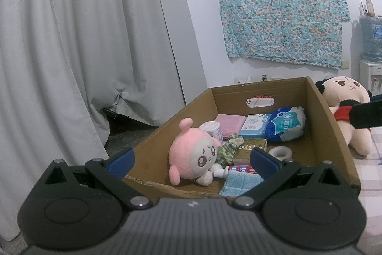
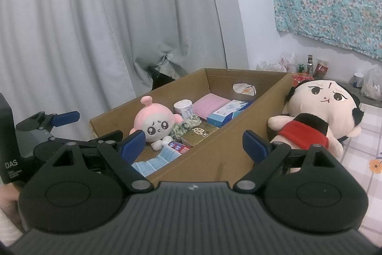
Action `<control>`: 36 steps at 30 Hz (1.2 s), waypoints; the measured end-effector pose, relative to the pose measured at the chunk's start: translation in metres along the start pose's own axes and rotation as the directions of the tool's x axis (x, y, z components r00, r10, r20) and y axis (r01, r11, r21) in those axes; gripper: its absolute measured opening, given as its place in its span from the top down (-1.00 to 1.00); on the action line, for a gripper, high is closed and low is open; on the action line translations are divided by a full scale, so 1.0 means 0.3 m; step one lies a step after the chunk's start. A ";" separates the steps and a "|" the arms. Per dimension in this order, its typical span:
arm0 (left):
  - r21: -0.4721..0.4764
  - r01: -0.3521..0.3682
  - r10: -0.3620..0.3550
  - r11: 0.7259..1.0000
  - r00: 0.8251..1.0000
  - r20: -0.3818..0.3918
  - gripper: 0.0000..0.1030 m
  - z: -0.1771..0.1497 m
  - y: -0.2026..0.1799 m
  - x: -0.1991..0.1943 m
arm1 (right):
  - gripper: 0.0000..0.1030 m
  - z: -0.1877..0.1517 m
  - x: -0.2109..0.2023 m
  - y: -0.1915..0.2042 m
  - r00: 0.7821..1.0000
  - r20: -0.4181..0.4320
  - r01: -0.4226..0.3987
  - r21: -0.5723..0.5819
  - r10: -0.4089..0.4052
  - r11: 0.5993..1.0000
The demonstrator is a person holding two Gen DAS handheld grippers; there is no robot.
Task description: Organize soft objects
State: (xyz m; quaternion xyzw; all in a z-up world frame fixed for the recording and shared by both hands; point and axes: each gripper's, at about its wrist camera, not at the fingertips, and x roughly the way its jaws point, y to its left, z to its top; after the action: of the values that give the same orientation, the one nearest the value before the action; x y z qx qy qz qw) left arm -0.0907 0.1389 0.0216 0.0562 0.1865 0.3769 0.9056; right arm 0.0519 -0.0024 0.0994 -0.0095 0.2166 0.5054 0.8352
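Note:
An open cardboard box (image 1: 329,126) (image 2: 229,142) holds a small pink plush (image 1: 193,154) (image 2: 155,121), a camouflage scrunchie (image 1: 229,145) (image 2: 186,126), a blue cloth (image 1: 238,183) (image 2: 155,161) and a pink pad (image 1: 230,123) (image 2: 210,102). A large cream plush with a red scarf (image 1: 343,97) (image 2: 322,106) leans outside against the box's right wall. My left gripper (image 1: 192,161) (image 2: 88,128) hovers open before the box's near edge, nothing between its pads. My right gripper (image 2: 194,146) is open and empty over the box's right wall, left of the big plush.
Also in the box: a mask carton (image 1: 255,128), a tissue pack (image 1: 286,123), a tape roll (image 1: 279,152), a toothpaste tube (image 2: 179,146), a can (image 2: 183,109), a gold carton (image 2: 200,134). Grey curtain (image 1: 83,40) on the left. Bottles and bags (image 2: 310,66) behind; water dispenser (image 1: 370,40) far right.

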 end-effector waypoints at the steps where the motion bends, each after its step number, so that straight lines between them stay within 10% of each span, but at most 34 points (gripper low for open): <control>1: 0.000 -0.001 0.001 1.000 1.000 0.000 -1.00 0.000 0.000 0.000 | -0.72 0.000 0.000 -0.001 1.000 -0.001 0.000 0.002 0.000 1.000; 36: 0.065 -0.005 0.009 0.998 0.998 -0.061 -1.00 -0.013 -0.134 -0.030 | -0.73 -0.016 0.005 -0.016 1.000 -0.012 0.010 0.004 -0.010 1.000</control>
State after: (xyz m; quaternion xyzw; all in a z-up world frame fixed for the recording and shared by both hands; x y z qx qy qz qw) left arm -0.0715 0.1040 0.0109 0.0748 0.2260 0.3753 0.8958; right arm 0.0548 -0.0047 0.0935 -0.0120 0.2226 0.5008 0.8364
